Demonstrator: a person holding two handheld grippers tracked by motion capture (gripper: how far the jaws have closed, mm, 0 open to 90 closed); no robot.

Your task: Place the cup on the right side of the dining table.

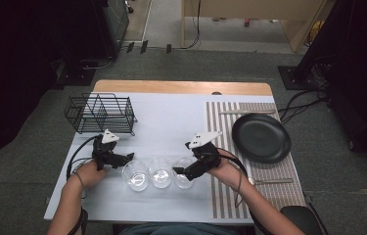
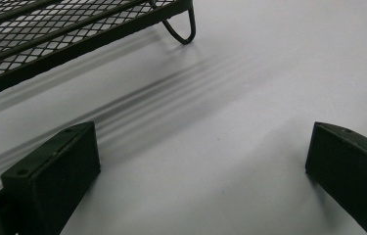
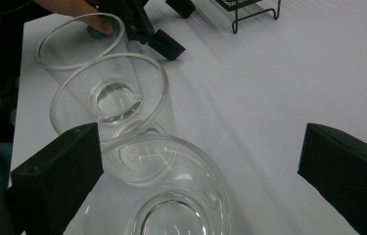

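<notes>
Apparently a pick is starting: right gripper [image 1: 178, 171], jaws spread wide, straddles the rim of the nearest glass [image 3: 166, 196], third in a row near the table's [image 1: 171, 122] front edge. Next: close on the rim. Left gripper [image 1: 128, 157] is open, idle.

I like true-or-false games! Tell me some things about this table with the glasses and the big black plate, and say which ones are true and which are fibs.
1. Three clear glasses stand in a row. True.
2. The black plate has food on it. False: it is empty.
3. The wire rack holds a glass. False: nothing is in it.
4. The right tool is open beside the nearest glass. True.
5. The left tool is squeezing a glass. False: its jaws are open over bare table.
</notes>
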